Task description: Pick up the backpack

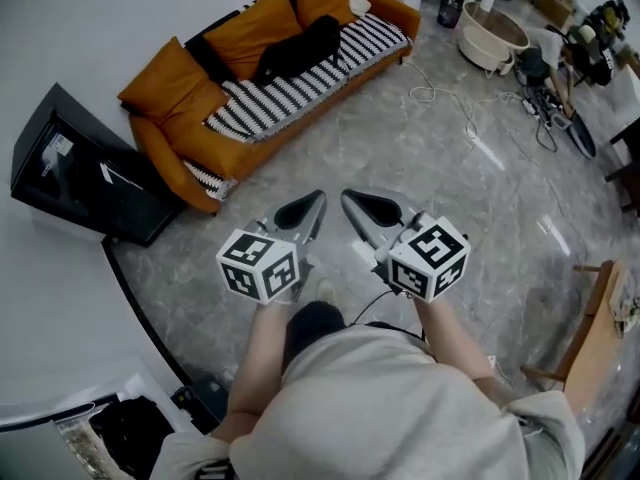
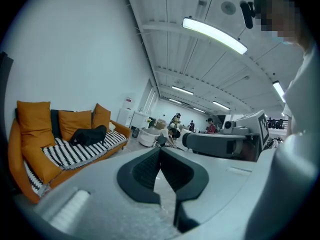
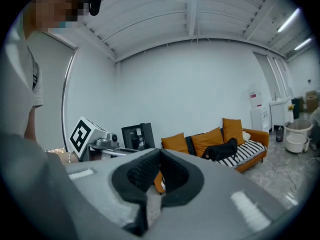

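Backpack (image 1: pixel 297 48) on sofa (image 1: pixel 190 148), open floor (image 1: pixel 340 153) before its front edge

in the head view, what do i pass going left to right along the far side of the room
black screen → backpack, lying on the orange sofa → white tub → heap of cables

Orange sofa (image 1: pixel 262 86) against white wall (image 1: pixel 100 28), grey marble floor (image 1: pixel 450 178).
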Tool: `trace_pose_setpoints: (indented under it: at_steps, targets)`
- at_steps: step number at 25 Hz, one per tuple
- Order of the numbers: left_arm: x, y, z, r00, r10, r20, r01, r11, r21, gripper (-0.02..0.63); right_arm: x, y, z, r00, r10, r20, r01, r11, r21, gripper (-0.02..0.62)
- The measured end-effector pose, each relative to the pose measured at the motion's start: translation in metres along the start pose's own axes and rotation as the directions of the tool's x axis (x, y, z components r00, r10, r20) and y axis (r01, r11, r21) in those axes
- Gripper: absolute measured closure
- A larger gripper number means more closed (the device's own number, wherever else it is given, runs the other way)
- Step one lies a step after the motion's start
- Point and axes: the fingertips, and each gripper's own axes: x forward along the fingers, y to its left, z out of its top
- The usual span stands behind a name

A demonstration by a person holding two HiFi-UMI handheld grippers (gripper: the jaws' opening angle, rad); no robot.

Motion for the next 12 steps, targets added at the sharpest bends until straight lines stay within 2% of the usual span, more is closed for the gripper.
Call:
trace_pose_setpoints:
  at_steps: [4, 8, 12]
  targets:
    - [0.017, 0.035, 0.017, 1.000, -0.026, -0.006, 0.026, 0.999, 0.023, 0.600, 0.040, -0.020, 0.007, 1.000, -0.017, 0.010, 0.016, 0.999, 0.030, 0.592]
    - [0.027, 0.067, 0.027, 0.999, -0.052, -0.010, 0.052, 0.999, 0.001, 0.600, 0.077, -0.040, 0.002, 0.997, -0.065, -0.033, 0.065, 0.998, 0.000, 0.592]
    - [0.034, 0.086, 0.027, 0.997, -0.070, -0.018, 0.070, 0.998, -0.008, 0.600, 0.094, -0.048, -0.002, 0.995, -0.090, -0.038, 0.091, 0.996, 0.017, 0.592]
